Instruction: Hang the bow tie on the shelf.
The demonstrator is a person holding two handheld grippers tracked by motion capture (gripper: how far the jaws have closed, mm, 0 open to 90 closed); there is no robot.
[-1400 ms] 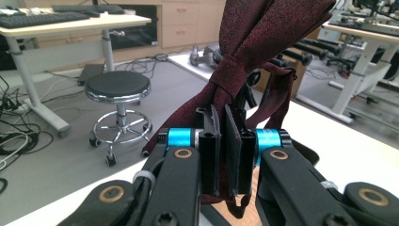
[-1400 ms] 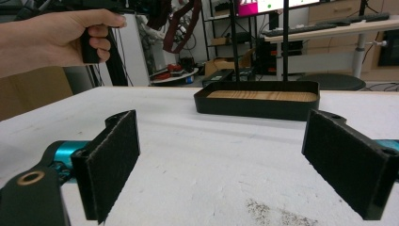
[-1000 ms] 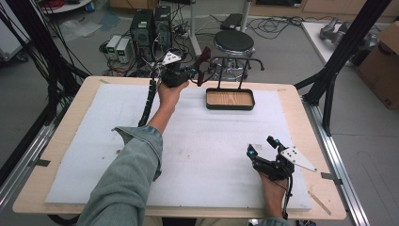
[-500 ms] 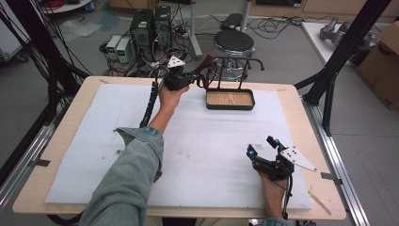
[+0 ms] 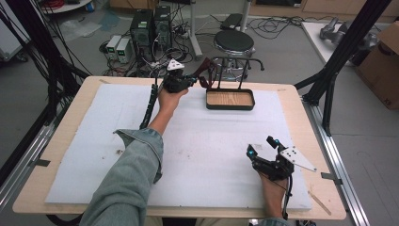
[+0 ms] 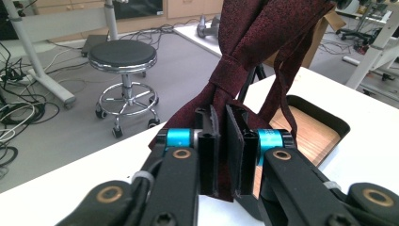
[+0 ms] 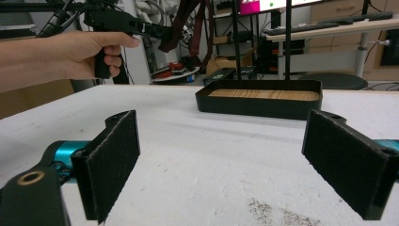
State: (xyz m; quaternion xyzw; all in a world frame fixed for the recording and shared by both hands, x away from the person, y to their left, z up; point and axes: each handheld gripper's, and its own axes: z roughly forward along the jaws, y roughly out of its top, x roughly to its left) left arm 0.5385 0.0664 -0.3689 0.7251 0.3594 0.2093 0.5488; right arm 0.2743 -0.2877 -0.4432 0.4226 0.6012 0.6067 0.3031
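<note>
white foam padding (image 5: 207,155) is covering a wooden table (image 5: 301,101), with computer towers, tangled cables and a black round stool (image 5: 234,42) sitting on the grey floor beyond its far edge. near the far edge of the padding a black tray with a wood-grain bottom (image 5: 230,99) is standing, two thin black uprights rising from it to a rail.

the left gripper (image 5: 188,81) is being held up at the far side, just left of the tray, by a hand whose denim sleeve (image 5: 129,183) is stretching across the padding. its jaws are clenching the lower end of a dark red necktie (image 6: 244,52); in the left gripper view the fabric is running down between the two black pads (image 6: 209,141), with the knot just above them and the neck loop hanging beside it over the tray (image 6: 324,136). in the high view the necktie (image 5: 206,74) is hanging in the air between the gripper and the rail, above the tray's left end.

the right gripper (image 5: 263,148) is resting low near the front right of the padding, well apart from the tray. its jaws are standing released and wide, with nothing between them, as the right gripper view is showing, its pads (image 7: 113,160) framing the tray (image 7: 263,101) farther off.
</note>
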